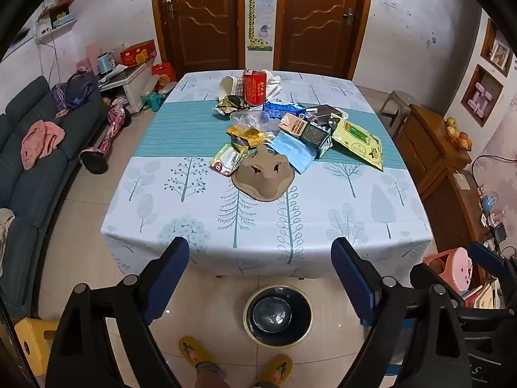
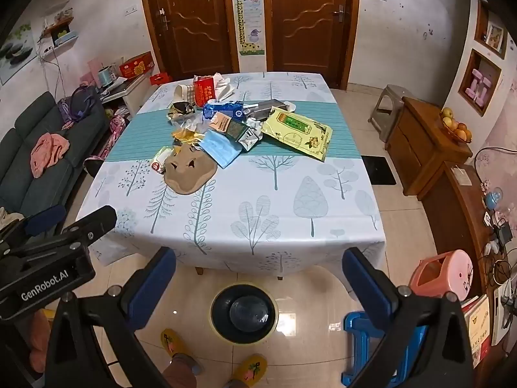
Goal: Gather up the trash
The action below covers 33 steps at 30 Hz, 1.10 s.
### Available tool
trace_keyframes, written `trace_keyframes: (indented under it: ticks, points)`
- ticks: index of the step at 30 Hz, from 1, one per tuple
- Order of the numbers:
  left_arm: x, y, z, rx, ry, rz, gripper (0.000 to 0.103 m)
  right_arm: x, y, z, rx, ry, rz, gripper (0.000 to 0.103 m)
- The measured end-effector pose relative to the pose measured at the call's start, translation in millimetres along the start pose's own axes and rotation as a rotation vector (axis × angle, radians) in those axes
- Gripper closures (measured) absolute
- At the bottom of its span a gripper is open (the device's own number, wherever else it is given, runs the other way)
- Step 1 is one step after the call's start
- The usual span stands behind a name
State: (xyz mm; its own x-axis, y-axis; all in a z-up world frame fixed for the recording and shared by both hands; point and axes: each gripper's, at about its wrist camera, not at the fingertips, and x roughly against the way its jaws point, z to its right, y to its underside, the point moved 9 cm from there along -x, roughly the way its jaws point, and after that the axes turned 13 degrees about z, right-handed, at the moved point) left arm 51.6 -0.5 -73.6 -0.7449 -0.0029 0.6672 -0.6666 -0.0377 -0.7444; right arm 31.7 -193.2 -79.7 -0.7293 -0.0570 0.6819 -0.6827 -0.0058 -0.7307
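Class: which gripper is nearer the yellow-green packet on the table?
Right. The right gripper sits more toward the yellow-green packet's side; the left gripper is farther left. Both are open, short of the table.

Glossy floor tiles [image 1: 80, 258] (reflective); matt cardboard tray [image 1: 263, 174]

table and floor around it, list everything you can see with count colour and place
table: one, tree-print cloth with teal band, room centre
trash pile: one heap, mixed colours, on the teal band
cardboard piece: one, tan, nearest edge of pile
face mask: one, blue, beside the cardboard
pouch: one, yellow, right of pile
can: one, red, far side
bin: one, dark, floor below table
slippers: two, yellow, bottom edge
left gripper: blue fingers, open, empty
right gripper: blue fingers, open, empty
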Motion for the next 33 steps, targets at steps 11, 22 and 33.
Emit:
trace_keyframes:
  ticks: [11,22,33]
  points:
    - [5.2,-3.8,-1.1,0.026,0.021,0.000,0.015,0.7,1.0,-0.3,-0.004,-0.003,0.002,0.000]
    - [10.7,1.8,-5.7,0.034,0.011,0.013,0.015,3.6,0.2,-4.7,-0.004,-0.013,0.013,0.000]
    - [13.1,6.2,-10.7,0.032,0.004,0.021,0.015,5.7,-0.3,-4.3,-0.006,-0.024,0.024,0.000]
